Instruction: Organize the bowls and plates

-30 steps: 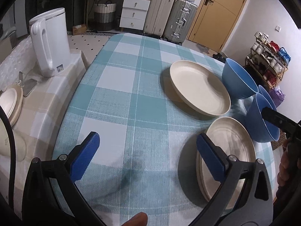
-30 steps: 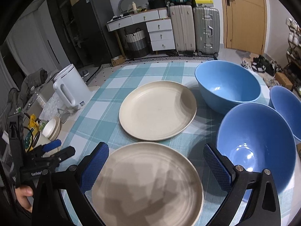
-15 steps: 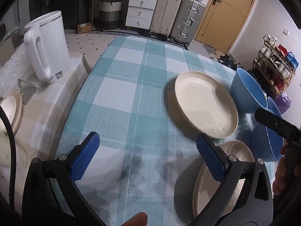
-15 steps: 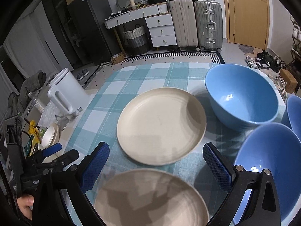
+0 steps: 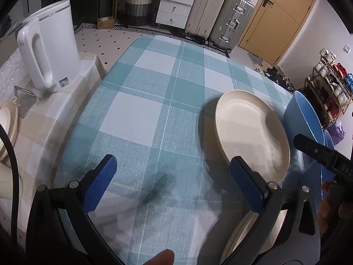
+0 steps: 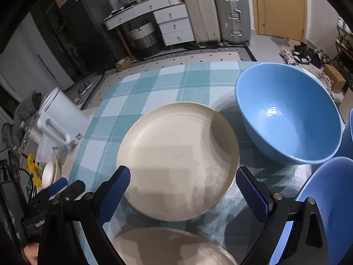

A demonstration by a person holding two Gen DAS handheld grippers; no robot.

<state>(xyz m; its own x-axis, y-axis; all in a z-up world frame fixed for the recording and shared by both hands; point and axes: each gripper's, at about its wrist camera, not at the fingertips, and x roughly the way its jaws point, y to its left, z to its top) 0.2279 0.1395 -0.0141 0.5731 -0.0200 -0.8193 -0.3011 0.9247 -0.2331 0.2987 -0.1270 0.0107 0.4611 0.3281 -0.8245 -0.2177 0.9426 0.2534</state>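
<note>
— What has changed since a second ago?

— Both grippers have moved forward over the table [image 5: 141,114]. From the left gripper [image 5: 174,183] the kettle [image 5: 47,44] on the side stand looks nearer, and the near plate [image 5: 240,240] has slid down under its right finger, so only a sliver shows. From the right gripper [image 6: 183,190] the far plate [image 6: 178,161] used to sit well ahead; it now lies between the blue pads, and the near plate [image 6: 174,247] has dropped to the bottom edge.

— Are the grippers holding anything?

— No. The left one is spread wide over bare checked cloth. The right one is spread wide too, with the far plate's near rim just past its tips; I cannot tell whether it touches.

— And the dishes, left to right?

— The far plate [image 5: 253,132] lies flat on the cloth, nothing in it. The near plate is in front of it, apart, also with nothing in it. To the right stands the big bowl [image 6: 289,114], upright, only a glint of light inside. Beside it is a second bowl [image 6: 320,201] at the right gripper's finger, and a third bowl [image 6: 349,139] shows only at the frame edge. From the left view the big bowl [image 5: 302,114] sits just past the far plate, with the right gripper's black body [image 5: 320,154] in front of it.
</note>
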